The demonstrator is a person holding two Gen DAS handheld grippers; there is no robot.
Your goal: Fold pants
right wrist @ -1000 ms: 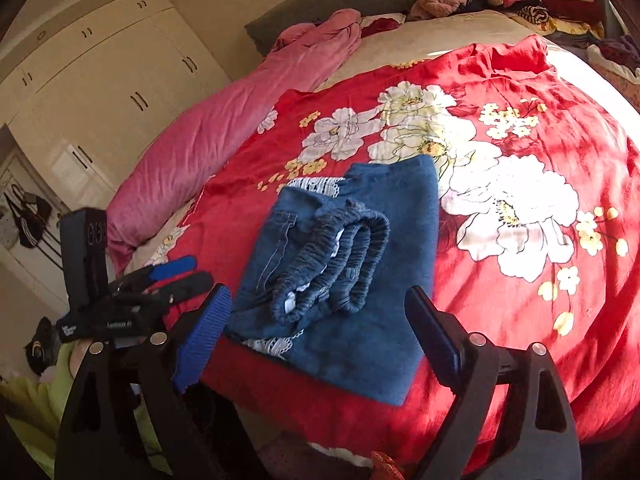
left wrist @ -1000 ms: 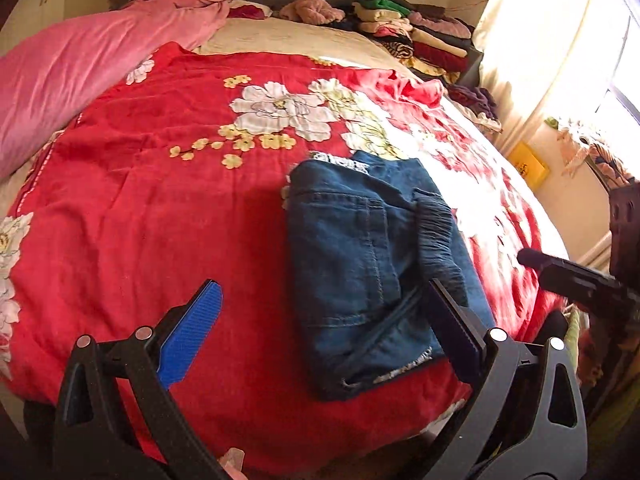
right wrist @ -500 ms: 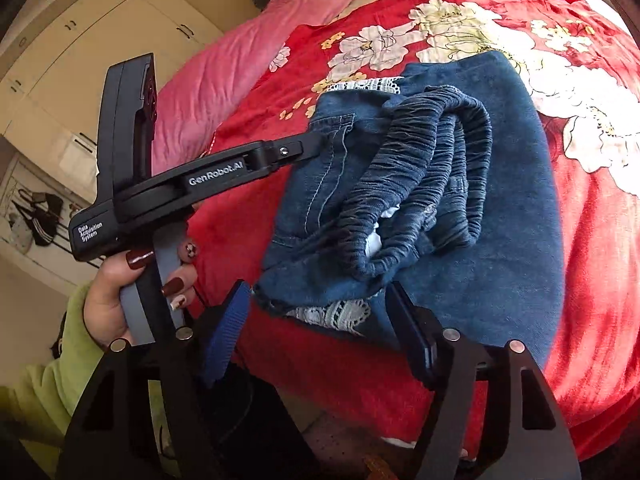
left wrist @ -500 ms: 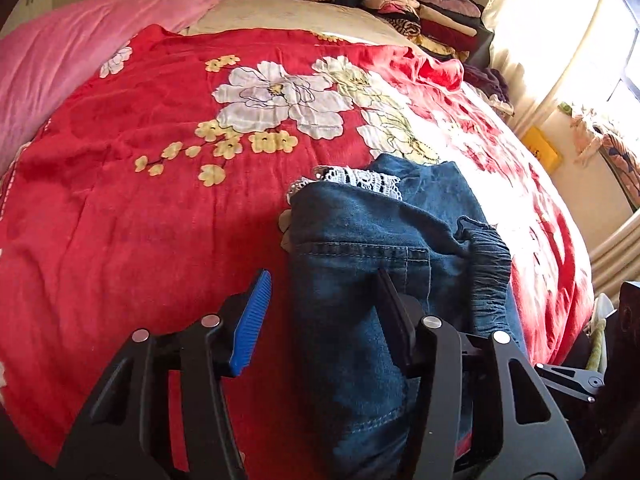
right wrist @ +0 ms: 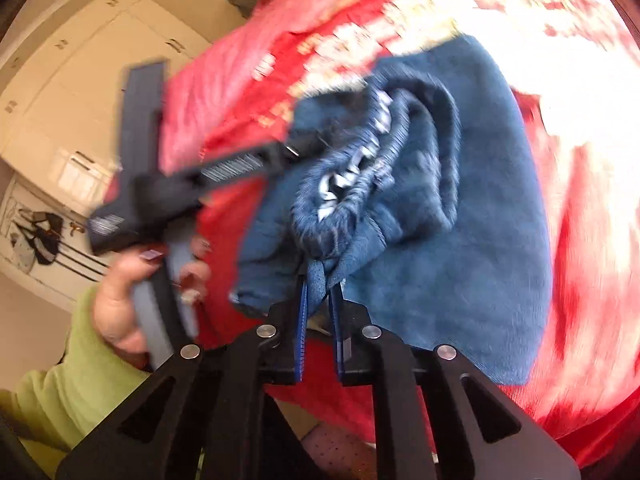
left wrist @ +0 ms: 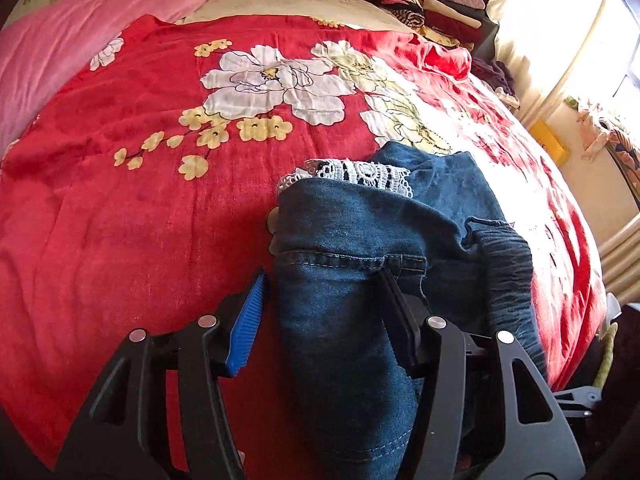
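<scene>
Folded blue denim pants (left wrist: pixel 360 248) with white lace trim lie on the red floral bedspread (left wrist: pixel 140 220) near its near edge. My left gripper (left wrist: pixel 324 280) is open, its fingers on either side of the pants' left fold. In the blurred right wrist view, my right gripper (right wrist: pixel 319 280) is shut on a near fold of the pants (right wrist: pixel 440 240) by the gathered waistband. The left gripper's body (right wrist: pixel 180 184), held by a hand, shows there reaching over the pants.
A pink quilt (left wrist: pixel 80 32) lies at the bed's far left. A stack of folded clothes (left wrist: pixel 420 4) sits at the far right by the curtain. White wardrobe doors (right wrist: pixel 80 80) stand left in the right wrist view. The bed edge is close below both grippers.
Both grippers moved forward onto the pants. The left narrowed around the left fold. The right closed on the near edge of the denim and is moving fast.
</scene>
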